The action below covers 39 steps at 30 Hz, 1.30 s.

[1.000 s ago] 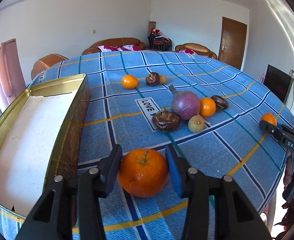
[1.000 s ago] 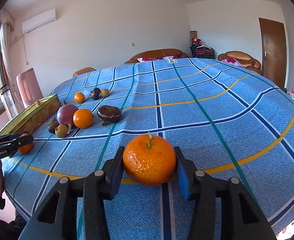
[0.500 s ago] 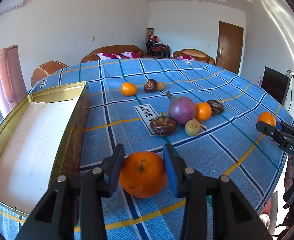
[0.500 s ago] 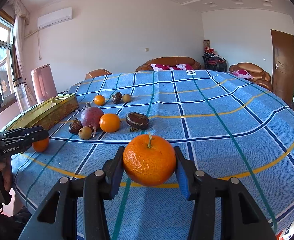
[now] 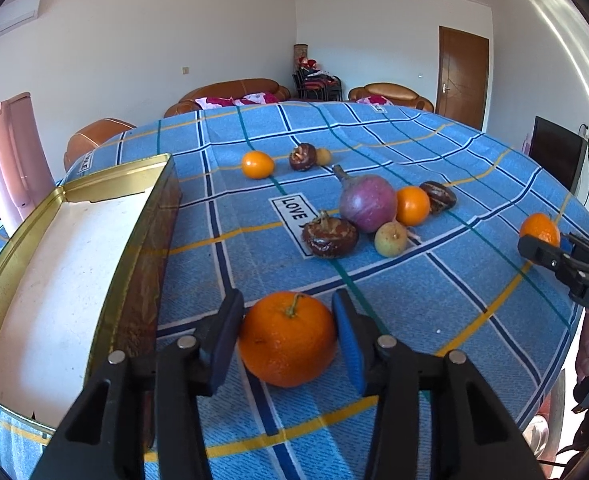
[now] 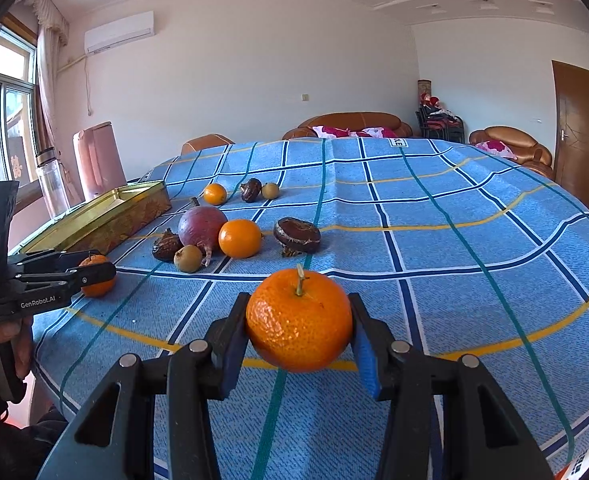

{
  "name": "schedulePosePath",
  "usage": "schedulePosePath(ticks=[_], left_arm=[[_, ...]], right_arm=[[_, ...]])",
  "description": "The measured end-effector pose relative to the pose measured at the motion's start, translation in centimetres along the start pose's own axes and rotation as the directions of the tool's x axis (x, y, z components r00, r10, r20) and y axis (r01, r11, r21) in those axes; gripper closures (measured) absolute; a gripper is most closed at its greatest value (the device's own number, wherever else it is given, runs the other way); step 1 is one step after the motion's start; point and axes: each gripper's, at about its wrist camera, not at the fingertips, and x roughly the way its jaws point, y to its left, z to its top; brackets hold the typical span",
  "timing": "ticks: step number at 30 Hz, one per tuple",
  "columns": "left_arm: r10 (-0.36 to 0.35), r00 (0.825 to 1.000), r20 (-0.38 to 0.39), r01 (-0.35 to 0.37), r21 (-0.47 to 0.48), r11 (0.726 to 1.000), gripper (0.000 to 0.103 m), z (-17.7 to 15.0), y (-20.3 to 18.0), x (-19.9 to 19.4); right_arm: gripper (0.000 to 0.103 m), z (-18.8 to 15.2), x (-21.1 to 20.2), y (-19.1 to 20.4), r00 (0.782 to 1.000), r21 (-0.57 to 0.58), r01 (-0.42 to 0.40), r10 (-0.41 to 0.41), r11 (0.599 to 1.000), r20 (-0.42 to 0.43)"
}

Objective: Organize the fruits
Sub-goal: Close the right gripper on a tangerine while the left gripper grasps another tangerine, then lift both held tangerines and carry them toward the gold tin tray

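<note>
Both grippers carry a mandarin toward the tin point(image 5: 94, 264) — right gripper point(image 6: 299, 334) clamps its mandarin point(image 6: 299, 320); left gripper point(image 5: 288, 338), jaws just eased, seemingly still grips its mandarin point(image 5: 287, 338).

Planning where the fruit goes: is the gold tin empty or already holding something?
Empty, as far as the left wrist view shows: the gold tin has no lid on and only its bare pale bottom is visible; its nearest corner is cropped.

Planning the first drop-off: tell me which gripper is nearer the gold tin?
Left. The left gripper sits right beside the gold tin; the right gripper is out past the fruit cluster.
</note>
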Motion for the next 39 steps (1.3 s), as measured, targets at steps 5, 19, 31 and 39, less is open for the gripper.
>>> schedulePosePath(ticks=[5, 19, 31, 39], left_arm=[[-0.010, 0.999, 0.041, 0.010, 0.000, 1.000, 0.056, -0.1, -0.1, -0.6], [-0.022, 0.992, 0.123, 0.021, 0.015, 1.000, 0.056, 0.1, -0.8, -2.1], [0.004, 0.981, 0.194, -0.010, 0.031, 0.999, 0.056, 0.4, -0.9, -3.6], [0.012, 0.972, 0.235, -0.023, 0.042, 0.999, 0.056, 0.6, -1.1, -4.4]], right_arm=[[0.054, 0.1, -0.2, 0.7, 1.000, -0.012, -0.014, 0.014, 1.000, 0.017], [0.054, 0.4, -0.5, 2.6, 0.998, -0.049, -0.044, 0.046, 0.998, 0.047], [0.054, 0.8, -1.1, 3.5, 0.994, -0.075, -0.051, 0.058, 0.996, 0.091], [0.054, 1.1, -1.7, 4.2, 0.990, -0.098, -0.057, 0.069, 0.994, 0.120]])
